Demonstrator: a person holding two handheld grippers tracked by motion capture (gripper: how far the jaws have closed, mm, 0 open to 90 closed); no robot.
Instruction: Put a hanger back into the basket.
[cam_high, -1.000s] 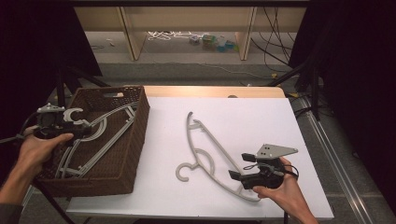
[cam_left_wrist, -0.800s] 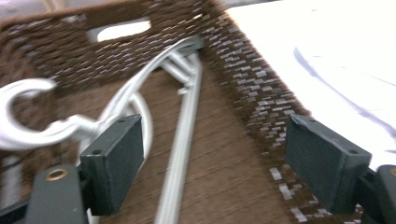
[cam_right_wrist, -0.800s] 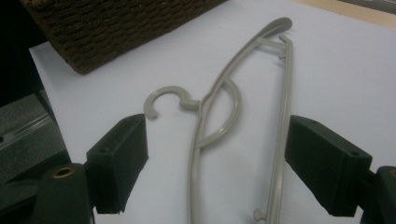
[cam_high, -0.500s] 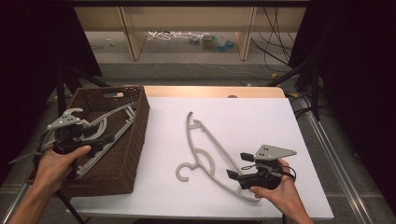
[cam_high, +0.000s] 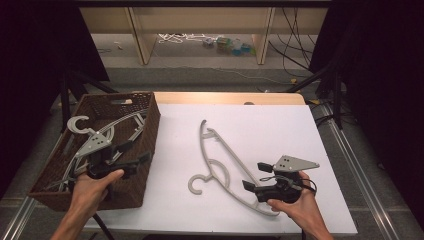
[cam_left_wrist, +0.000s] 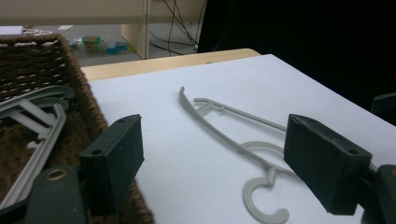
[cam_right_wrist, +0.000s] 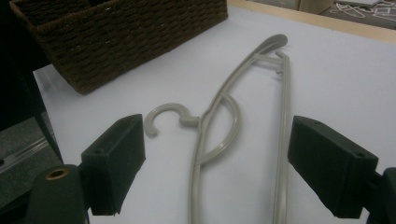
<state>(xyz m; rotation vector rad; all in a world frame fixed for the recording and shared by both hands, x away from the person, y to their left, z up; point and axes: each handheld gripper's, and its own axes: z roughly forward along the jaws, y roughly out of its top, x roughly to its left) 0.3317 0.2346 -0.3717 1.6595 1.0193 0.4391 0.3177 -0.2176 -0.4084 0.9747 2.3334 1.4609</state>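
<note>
- A grey plastic hanger (cam_high: 220, 160) lies flat on the white table top (cam_high: 260, 125), near the middle, with its hook turned toward the person's side.
- The right gripper (cam_high: 256, 176) is held low over the table, just beside the near end of this hanger. Its jaws are spread wide and hold nothing; in the right gripper view the hanger (cam_right_wrist: 233, 121) lies between the two black jaws, farther ahead.
- The left gripper (cam_high: 135, 152) is over the near right corner of the brown woven basket (cam_high: 150, 120). Its jaws are also spread apart and empty.
- In the left gripper view I see the basket wall (cam_left_wrist: 88, 107) at the left and the hanger on the table (cam_left_wrist: 233, 140) ahead.
- Inside the basket lie other grey hangers (cam_high: 100, 135), one over the other.
</note>
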